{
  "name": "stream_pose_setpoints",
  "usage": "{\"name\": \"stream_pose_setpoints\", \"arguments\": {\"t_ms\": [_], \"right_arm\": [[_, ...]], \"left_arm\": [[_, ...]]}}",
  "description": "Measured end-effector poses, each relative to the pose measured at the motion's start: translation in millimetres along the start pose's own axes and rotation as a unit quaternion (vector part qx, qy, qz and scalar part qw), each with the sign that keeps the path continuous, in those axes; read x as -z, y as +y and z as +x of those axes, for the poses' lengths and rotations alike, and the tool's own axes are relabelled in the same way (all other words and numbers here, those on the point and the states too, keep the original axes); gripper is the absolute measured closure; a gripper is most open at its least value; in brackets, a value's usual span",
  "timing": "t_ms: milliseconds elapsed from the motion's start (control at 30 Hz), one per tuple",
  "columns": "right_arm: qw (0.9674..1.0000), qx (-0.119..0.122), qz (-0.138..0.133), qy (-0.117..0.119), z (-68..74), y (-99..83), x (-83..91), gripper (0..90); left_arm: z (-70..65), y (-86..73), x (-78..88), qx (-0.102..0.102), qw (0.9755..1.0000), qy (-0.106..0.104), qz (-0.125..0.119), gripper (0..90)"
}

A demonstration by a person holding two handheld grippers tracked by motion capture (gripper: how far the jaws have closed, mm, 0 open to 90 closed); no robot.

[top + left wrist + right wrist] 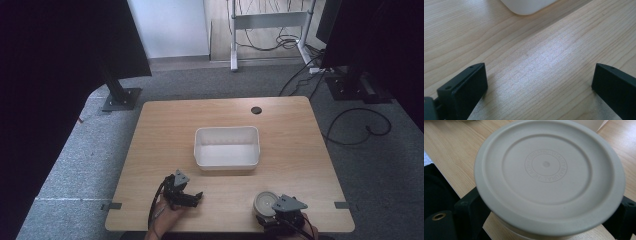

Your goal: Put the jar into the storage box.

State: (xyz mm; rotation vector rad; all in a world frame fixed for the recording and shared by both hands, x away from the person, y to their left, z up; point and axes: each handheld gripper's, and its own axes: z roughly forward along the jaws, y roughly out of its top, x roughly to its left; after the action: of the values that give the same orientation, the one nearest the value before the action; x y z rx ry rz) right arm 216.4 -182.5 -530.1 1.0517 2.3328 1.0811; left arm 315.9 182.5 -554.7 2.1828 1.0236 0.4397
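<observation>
A round beige container with a ridged lid [265, 201] sits near the table's front right edge. My right gripper [268, 212] is shut on it, one black jaw on each side of its body under the lid [546, 167]. My left gripper [196, 197] lies low over the wood near the front left, pointing right. Its jaws stand wide open with bare wood between them [539, 82]. A white rectangular bin [227, 162] stands in the middle of the table; its inside looks bare. A rounded corner of the bin [526, 6] shows ahead of the left gripper.
The wooden table [165, 130] has a cable hole [256, 110] at its far edge. Grey carpet surrounds it, with black stand bases [121, 98] at far left and far right, loose cables [360, 125] on the right, and a white desk frame [267, 20] behind.
</observation>
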Motion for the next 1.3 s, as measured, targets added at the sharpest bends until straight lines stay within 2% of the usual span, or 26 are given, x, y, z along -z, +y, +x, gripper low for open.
{"name": "stream_pose_setpoints", "arguments": {"t_ms": [200,433,867,1300], "right_arm": [[0.9999,-0.003,-0.012,0.0,0.2,5.4,3.2,9.3],[0.9999,0.0,-0.012,0.0,-0.7,12.0,1.4,9.3],[0.9997,-0.012,-0.019,0.006,-7.5,21.1,-3.0,9.3],[0.9997,-0.007,-0.023,0.01,-6.2,37.0,-9.6,9.3]], "left_arm": [[0.0,0.0,0.0,0.0,1.0,0.0,0.0,0.0],[0.0,0.0,0.0,0.0,1.0,0.0,0.0,0.0],[0.0,0.0,0.0,0.0,1.0,0.0,0.0,0.0],[0.1,0.0,0.0,0.0,1.0,0.0,0.0,0.0]]}}
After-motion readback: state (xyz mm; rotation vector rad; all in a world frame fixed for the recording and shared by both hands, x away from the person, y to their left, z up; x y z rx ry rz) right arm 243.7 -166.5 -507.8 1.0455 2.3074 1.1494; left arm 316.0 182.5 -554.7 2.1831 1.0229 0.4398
